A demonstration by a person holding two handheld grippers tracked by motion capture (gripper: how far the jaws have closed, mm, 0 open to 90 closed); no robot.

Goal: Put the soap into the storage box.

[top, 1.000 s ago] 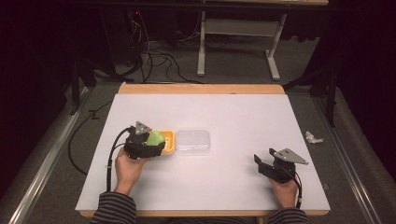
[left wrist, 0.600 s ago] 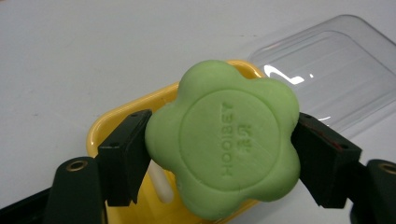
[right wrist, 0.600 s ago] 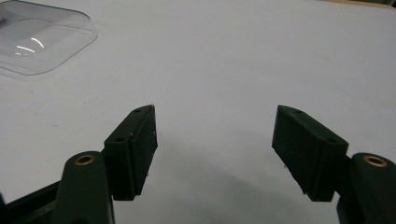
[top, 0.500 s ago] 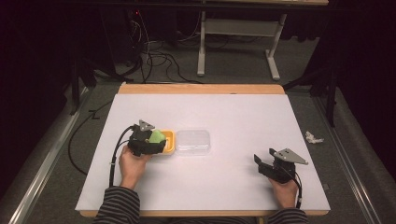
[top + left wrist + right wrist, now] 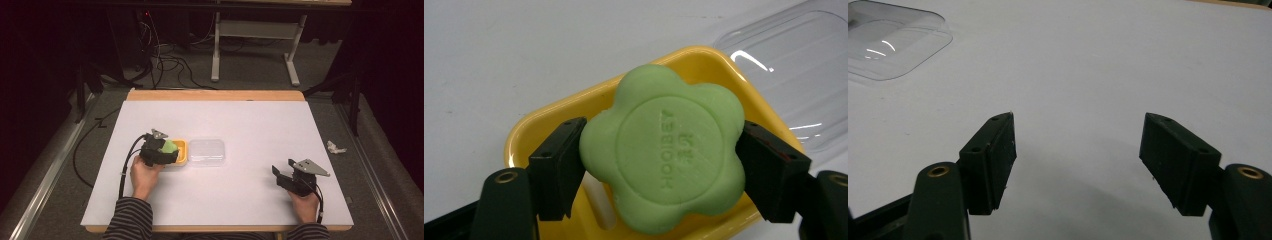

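Green soap clamped in left gripper over yellow dish (right gripper gaping, idle); could slip out if squeezed off-centre.

We held the left gripper in our left hand, low over the table, forearm coming in from the bottom edge w/ a striped sleeve. Its jaws were closed tight on the green soap, pads pressing both sides. Our right hand held the right gripper near the table's right-front corner, approx. level, pointing left. Its jaws stood wide apart, w/ nothing between them.
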